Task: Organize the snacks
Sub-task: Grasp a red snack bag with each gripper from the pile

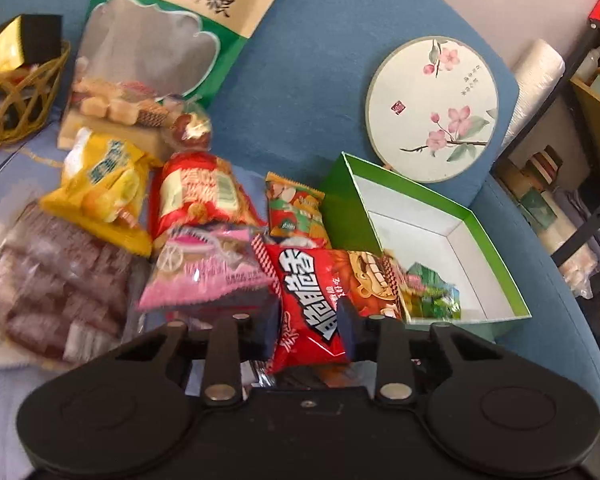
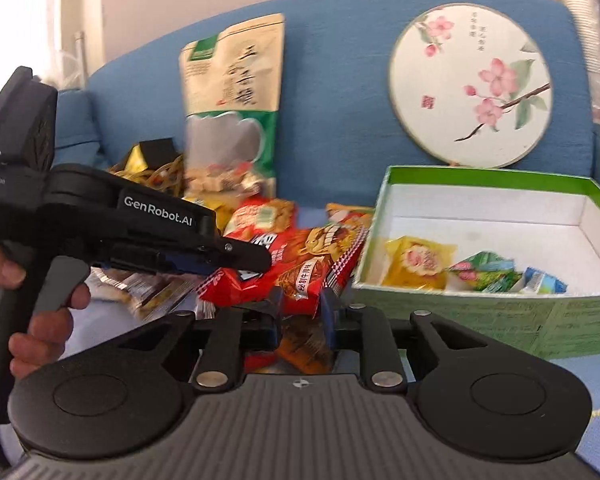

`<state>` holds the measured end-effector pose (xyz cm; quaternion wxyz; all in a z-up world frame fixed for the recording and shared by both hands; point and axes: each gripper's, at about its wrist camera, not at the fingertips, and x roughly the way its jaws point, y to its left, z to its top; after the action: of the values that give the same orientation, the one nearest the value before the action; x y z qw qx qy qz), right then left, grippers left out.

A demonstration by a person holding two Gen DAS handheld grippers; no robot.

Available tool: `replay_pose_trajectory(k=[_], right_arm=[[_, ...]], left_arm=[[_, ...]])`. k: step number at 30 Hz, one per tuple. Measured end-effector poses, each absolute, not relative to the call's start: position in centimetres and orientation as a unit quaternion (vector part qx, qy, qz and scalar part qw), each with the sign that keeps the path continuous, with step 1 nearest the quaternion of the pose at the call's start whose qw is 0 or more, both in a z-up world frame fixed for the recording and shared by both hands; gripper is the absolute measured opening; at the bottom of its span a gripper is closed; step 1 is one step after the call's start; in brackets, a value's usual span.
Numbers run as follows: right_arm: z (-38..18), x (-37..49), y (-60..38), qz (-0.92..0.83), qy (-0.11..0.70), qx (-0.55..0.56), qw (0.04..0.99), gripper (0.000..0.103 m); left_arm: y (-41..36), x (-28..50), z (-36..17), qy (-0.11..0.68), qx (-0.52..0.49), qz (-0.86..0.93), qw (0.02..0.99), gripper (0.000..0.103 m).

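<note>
Both my grippers pinch the same red snack packet.

At the lower centre of the left wrist frame, my left gripper [image 1: 306, 322] is clamped on the red snack packet [image 1: 312, 296]. My right gripper [image 2: 300, 312] nips its orange end in the right wrist frame. The green box [image 2: 480, 312] sits just right of it, with small sweets inside.

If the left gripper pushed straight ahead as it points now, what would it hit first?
The left gripper is already closed on the red snack packet. Pushed on, that packet would likely meet the orange packet beyond it first, though depth is hard to judge.
</note>
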<state>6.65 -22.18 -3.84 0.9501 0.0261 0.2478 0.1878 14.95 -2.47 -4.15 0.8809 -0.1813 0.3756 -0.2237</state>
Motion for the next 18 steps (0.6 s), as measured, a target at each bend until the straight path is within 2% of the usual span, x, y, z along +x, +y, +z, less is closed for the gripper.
replay_pose_trajectory(k=[3,6,7,8,10,11,13,18], right_arm=[[-3.6,5.4,-21.6,0.222,0.282,0.025,0.933,0.036],[-4.7,4.1,-21.2,0.267,0.313,0.019,0.911,0.049],[-5.4,4.0,-21.2,0.272,0.326,0.019,0.905,0.05],[-5.9,4.0,-21.1,0.27,0.338,0.02,0.901,0.05],[-6.2,4.2,-21.2,0.265,0.347,0.025,0.899,0.058],[-6.2,4.4,-21.4,0.266,0.346,0.041,0.899,0.064],[-6.1,4.7,-22.1,0.274,0.345,0.085,0.894,0.101],[-6.2,5.1,-23.1,0.265,0.348,0.143,0.888,0.103]], left_arm=[[-0.9,12.5,-4.0,0.387,-0.185,-0.223,0.875,0.019],[0.2,9.4,-4.0,0.391,-0.161,-0.226,0.878,0.02],[0.7,8.7,-4.2,0.397,-0.159,-0.223,0.876,0.034],[1.2,8.1,-4.5,0.404,-0.162,-0.215,0.874,0.059],[2.5,7.4,-5.1,0.413,-0.189,-0.2,0.868,0.085],[2.9,7.3,-5.2,0.413,-0.202,-0.194,0.867,0.087],[3.6,7.4,-5.2,0.41,-0.221,-0.192,0.864,0.087],[3.0,7.9,-4.7,0.406,-0.222,-0.226,0.857,0.084]])
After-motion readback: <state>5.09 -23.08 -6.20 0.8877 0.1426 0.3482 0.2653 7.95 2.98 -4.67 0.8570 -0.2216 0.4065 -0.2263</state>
